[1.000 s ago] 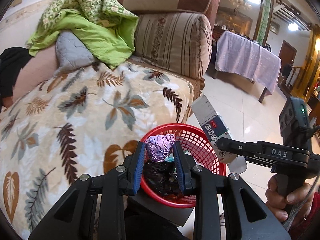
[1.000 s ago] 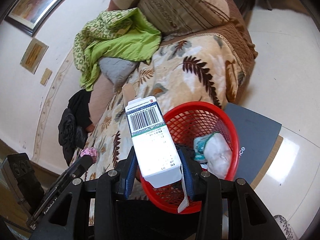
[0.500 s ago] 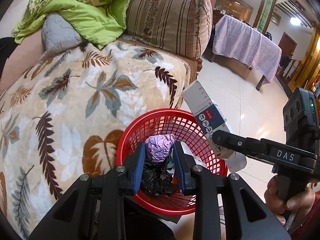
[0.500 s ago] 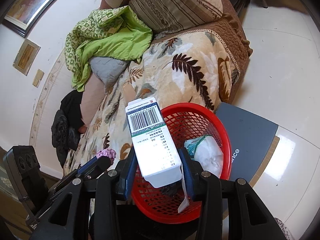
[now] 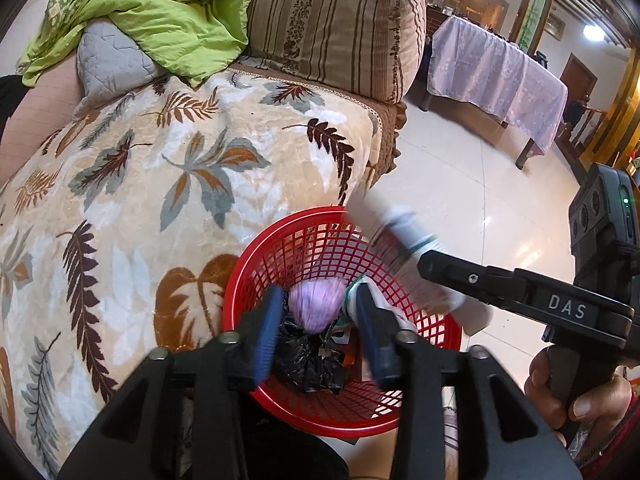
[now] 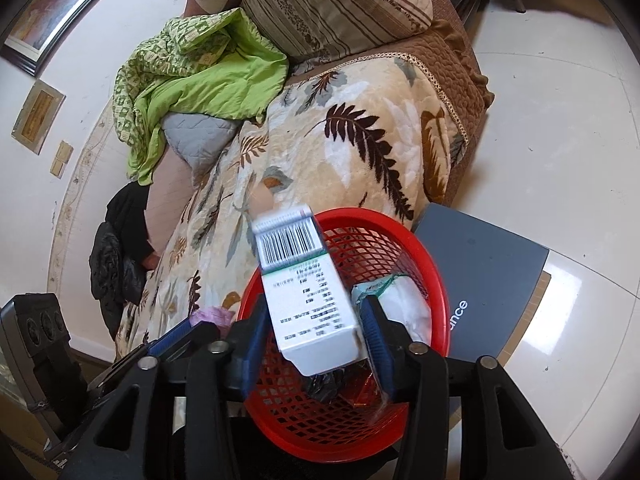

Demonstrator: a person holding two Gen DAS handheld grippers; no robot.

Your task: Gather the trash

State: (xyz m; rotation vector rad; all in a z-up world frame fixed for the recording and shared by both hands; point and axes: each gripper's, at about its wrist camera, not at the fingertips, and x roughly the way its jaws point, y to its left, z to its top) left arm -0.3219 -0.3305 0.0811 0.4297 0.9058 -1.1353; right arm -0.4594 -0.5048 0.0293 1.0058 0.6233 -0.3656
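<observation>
A red mesh basket (image 5: 280,256) stands beside the sofa, with a black bag (image 5: 308,360) and white wrapper inside; it also shows in the right wrist view (image 6: 400,236). My left gripper (image 5: 318,320) has opened wide over the basket, and the purple foil ball (image 5: 316,308) sits blurred between its pads. My right gripper (image 6: 316,328) has also opened over the basket, and the white carton (image 6: 308,292) tilts, blurred, between its fingers. The carton also shows in the left wrist view (image 5: 400,236).
The sofa carries a leaf-print blanket (image 5: 160,184), a green quilt (image 5: 168,20) and a striped cushion (image 5: 332,28). A grey box (image 6: 488,276) lies under the basket. A table with a lilac cloth (image 5: 500,76) stands across the tiled floor.
Both grippers moved down over the basket and their jaws spread. The foil ball and the carton have gone blurred and loose between the pads.
</observation>
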